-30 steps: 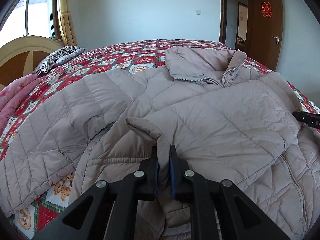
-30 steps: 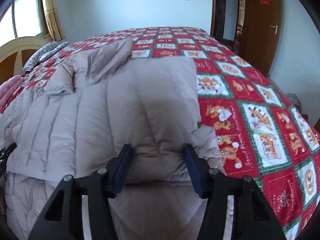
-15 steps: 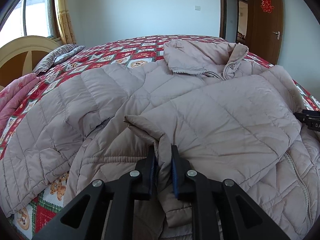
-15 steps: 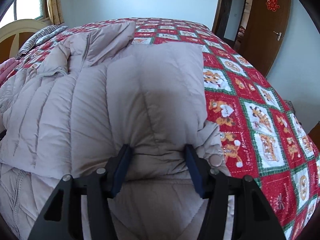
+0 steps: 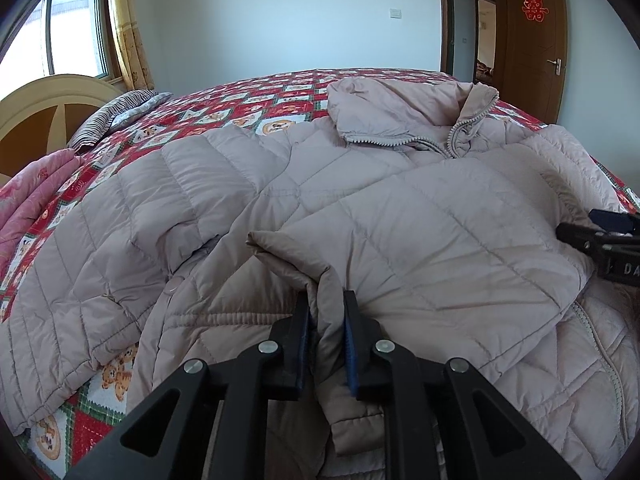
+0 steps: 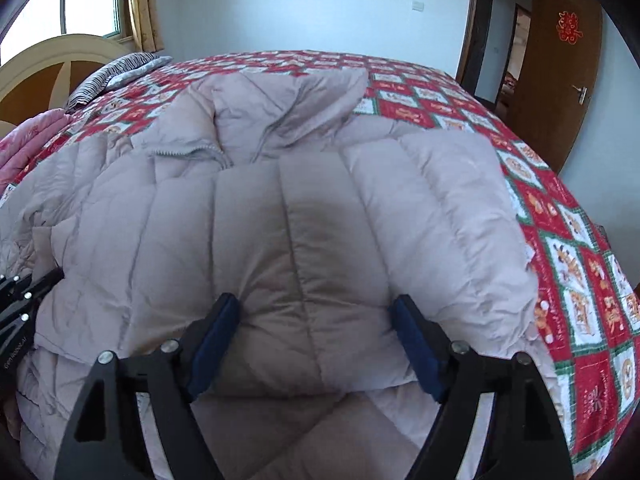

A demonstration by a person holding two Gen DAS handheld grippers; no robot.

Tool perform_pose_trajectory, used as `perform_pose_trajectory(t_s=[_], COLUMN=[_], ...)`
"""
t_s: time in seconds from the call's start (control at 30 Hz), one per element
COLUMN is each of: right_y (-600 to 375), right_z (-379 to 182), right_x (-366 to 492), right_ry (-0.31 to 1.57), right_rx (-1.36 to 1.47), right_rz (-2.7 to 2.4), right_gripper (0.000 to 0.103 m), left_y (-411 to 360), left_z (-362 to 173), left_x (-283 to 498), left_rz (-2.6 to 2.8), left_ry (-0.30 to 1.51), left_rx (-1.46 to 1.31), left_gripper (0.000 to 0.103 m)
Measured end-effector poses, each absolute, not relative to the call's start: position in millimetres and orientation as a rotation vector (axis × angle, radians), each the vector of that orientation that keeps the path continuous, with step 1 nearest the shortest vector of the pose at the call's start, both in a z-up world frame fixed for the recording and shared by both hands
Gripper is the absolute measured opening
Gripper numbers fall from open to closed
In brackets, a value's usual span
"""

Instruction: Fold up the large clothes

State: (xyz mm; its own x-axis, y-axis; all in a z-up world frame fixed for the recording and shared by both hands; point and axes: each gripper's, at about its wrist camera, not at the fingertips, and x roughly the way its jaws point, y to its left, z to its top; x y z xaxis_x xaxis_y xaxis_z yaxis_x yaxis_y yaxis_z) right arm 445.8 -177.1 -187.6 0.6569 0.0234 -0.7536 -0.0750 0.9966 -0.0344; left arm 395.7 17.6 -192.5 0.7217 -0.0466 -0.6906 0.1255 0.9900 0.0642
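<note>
A beige quilted puffer jacket (image 5: 400, 220) lies spread on the bed, collar at the far side, with one sleeve folded across its front. My left gripper (image 5: 327, 320) is shut on that sleeve's cuff, which stands up pinched between the blue pads. In the right wrist view the same jacket (image 6: 300, 220) fills the middle. My right gripper (image 6: 316, 332) has its jaws opening wide, a puffy fold of the jacket bulging between them. The right gripper (image 5: 600, 240) shows at the right edge of the left wrist view, and the left gripper (image 6: 20, 300) at the left edge of the right wrist view.
A red patchwork quilt (image 6: 580, 260) covers the bed. A striped pillow (image 5: 116, 120), a pink blanket (image 5: 32, 192) and a curved headboard (image 5: 40, 108) are at the left. A brown door (image 5: 532, 40) stands open at the back right.
The right gripper's jaws have spread much wider around the jacket fold, and that gripper has shifted left over the jacket. The left gripper still pinches the cuff in the same place.
</note>
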Motion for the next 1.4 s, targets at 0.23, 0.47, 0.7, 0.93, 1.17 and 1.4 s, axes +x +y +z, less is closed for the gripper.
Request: perform_pose_trajectory(t_s=[0.23, 0.47, 0.7, 0.93, 1.17, 1.4], right_y=[-172.7, -169.6, -170.6, -169.7, -166.7, -142.1], right_z=[-199.0, -202.0, -204.3, -205.2, -203.5, -158.0], right_x=[444.6, 448.7, 448.5, 448.5, 447.9, 417.7], right_ry=[0.874, 0.882, 0.878, 0.878, 0.879, 0.759], right_rx=[-0.097, -0.127, -0.116, -0.123, -0.139, -0.127], right_rz=[0.040, 0.016, 0.011, 0.005, -0.002, 0.083], right_gripper=[0.089, 0.091, 0.093, 0.094, 0.094, 0.094], left_y=[17.5, 17.7, 45.2, 90.4, 177.2, 293.0], left_z=[-192.5, -191.7, -174.0, -140.8, -132.6, -137.6], left_x=[395.7, 395.8, 387.4, 356.4, 315.2, 258.4], left_rz=[-0.094, -0.070, 0.001, 0.056, 0.263, 0.531], left_ry=[0.759, 0.759, 0.741, 0.685, 0.671, 0.704], left_rx=[0.108, 0.115, 0.013, 0.022, 0.082, 0.018], left_gripper=[0.018, 0.032, 0.078, 0.079, 0.079, 0.079])
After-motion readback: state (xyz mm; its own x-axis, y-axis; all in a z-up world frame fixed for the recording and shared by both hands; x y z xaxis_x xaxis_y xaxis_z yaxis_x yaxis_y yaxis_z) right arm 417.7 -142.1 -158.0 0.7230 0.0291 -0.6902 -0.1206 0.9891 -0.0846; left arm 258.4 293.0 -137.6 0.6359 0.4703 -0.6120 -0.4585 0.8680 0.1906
